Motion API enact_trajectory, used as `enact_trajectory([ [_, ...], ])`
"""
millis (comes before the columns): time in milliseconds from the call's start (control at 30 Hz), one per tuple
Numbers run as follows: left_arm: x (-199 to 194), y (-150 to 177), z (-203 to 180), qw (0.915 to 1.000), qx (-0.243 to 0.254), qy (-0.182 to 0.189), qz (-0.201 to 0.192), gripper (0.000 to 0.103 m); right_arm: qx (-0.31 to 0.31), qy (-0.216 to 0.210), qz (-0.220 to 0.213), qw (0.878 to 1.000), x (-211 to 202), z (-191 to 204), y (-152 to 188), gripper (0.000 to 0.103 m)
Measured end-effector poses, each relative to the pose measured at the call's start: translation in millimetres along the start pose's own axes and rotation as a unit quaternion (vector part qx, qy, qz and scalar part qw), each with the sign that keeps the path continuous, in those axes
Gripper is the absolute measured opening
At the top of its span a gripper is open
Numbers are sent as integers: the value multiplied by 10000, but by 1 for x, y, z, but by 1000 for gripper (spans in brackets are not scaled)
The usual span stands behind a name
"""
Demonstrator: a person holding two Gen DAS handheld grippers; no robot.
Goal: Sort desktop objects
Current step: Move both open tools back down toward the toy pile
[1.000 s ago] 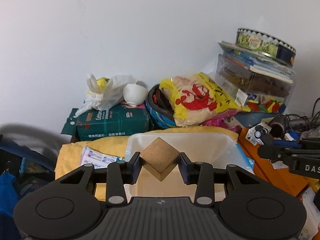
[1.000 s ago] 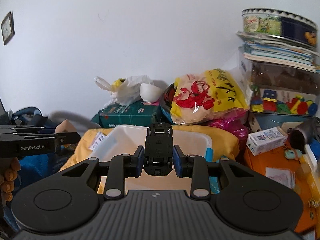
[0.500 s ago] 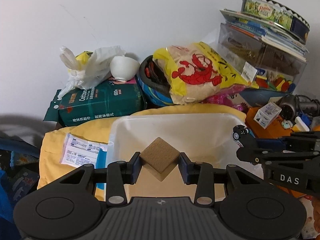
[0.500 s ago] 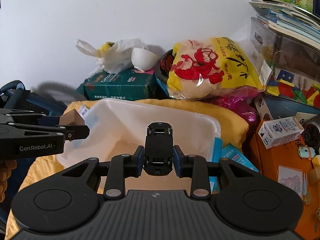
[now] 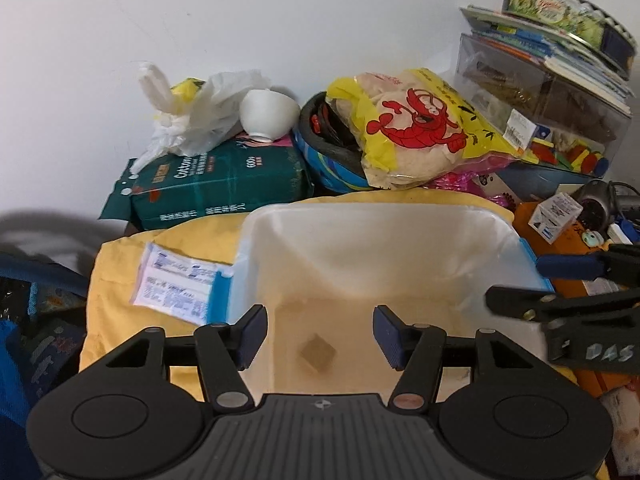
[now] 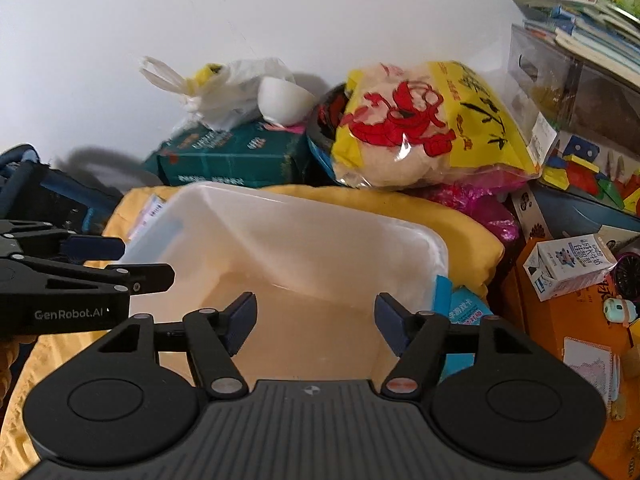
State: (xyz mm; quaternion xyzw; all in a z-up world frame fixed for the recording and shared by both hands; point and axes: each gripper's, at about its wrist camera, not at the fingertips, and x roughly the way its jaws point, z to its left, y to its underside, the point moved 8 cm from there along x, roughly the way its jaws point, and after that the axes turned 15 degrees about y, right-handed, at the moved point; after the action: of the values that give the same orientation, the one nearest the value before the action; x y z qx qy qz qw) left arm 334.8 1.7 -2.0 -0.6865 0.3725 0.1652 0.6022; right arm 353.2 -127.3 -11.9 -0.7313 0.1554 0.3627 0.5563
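Observation:
A white plastic bin sits on a yellow cloth, straight below both grippers. My left gripper hangs over the bin with its jaws opening. A brown cork cube, blurred, is inside the bin below the jaws, free of both pads. In the right wrist view my right gripper is also over the bin, jaws opening with nothing between them. The black toy car is not in sight. Each gripper shows in the other's view: the right gripper at the right edge, the left gripper at the left edge.
Behind the bin lie a green cotton pack, a white plastic bag, a white bowl and a yellow lobster-print bag. Books and a tin are stacked at the right. A milk carton rests on an orange box.
Both grippers sank toward the bin and opened. The cork cube left the left jaws and dropped into the bin. The black toy car left the right jaws and is out of sight.

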Motion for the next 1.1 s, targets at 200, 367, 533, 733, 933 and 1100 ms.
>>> enact_trajectory([
  [200,-49,63,3,9986,328,79,-408,62,-14,-339,-721,9968,-56,8,38,77],
  [367,-80,134,6,9981,406,-10,-452,62,-212,-358,-826,9957,-82,16,105,80],
  [533,-93,197,0,9986,434,28,-307,63,-94,-222,-484,9985,-84,13,173,77],
  [733,-79,241,9,9999,124,-76,66,63,-140,-60,-98,9998,-78,15,220,75],
  [933,-65,258,24,9995,-220,-164,150,68,-203,-23,-53,9998,-78,19,225,75],
  [1100,-56,261,34,9975,-670,-85,190,70,-259,33,-46,9996,-76,22,228,76],
])
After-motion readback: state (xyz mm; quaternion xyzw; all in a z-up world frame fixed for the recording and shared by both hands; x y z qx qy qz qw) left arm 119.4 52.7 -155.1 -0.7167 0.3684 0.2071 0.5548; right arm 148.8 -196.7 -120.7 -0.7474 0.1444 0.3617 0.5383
